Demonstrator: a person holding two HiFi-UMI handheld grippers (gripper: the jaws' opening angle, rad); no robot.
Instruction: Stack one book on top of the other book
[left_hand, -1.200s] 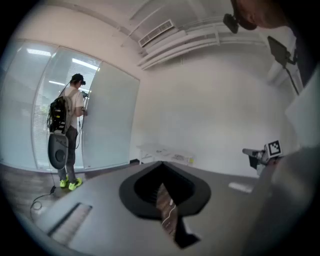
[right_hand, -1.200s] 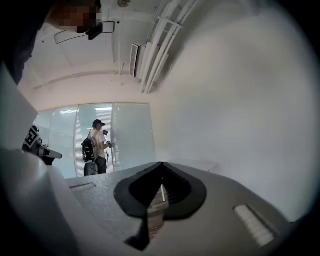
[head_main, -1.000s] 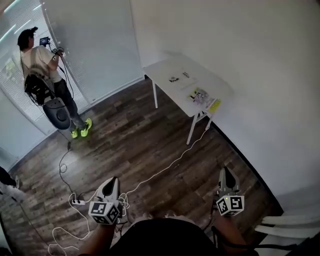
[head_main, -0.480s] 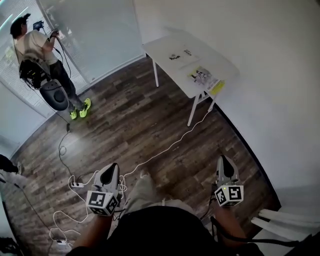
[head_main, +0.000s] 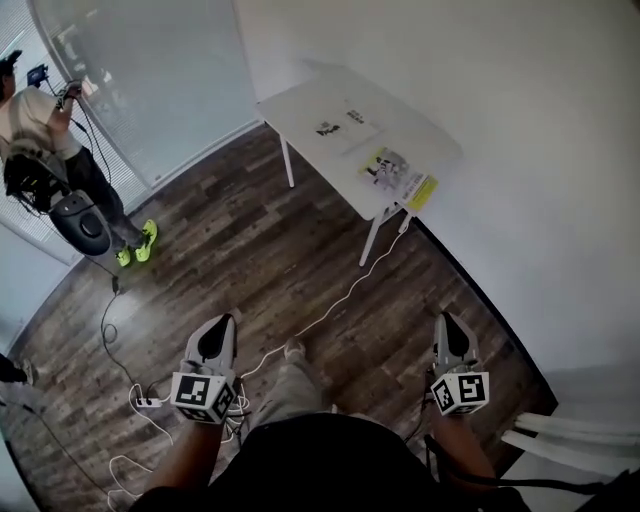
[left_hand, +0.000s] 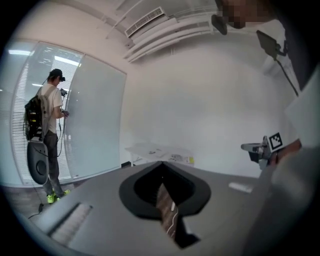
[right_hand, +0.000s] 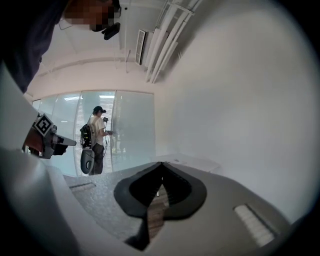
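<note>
Two books lie apart on a white table (head_main: 300, 100) across the room: a white one (head_main: 345, 122) and a colourful one with a yellow edge (head_main: 398, 177) near the table's right end. My left gripper (head_main: 222, 322) and right gripper (head_main: 444, 320) are held low over the wood floor, far short of the table, both pointing towards it. Each is shut with nothing between its jaws. In the left gripper view, the table (left_hand: 150, 148) and the yellow-edged book (left_hand: 183, 159) show just beyond the left gripper's (left_hand: 161, 162) closed tips. The right gripper's (right_hand: 161, 163) tips also meet.
Another person (head_main: 40, 140) with a backpack stands at the glass wall at far left. A white cable (head_main: 330, 310) runs from the table leg across the floor to a power strip (head_main: 150, 402). A white wall bounds the right side; white furniture (head_main: 570, 440) sits at bottom right.
The view has advanced and swung: the table now sits nearer the middle, and the other person has slid to the left edge. Both grippers were carried along, still shut.
</note>
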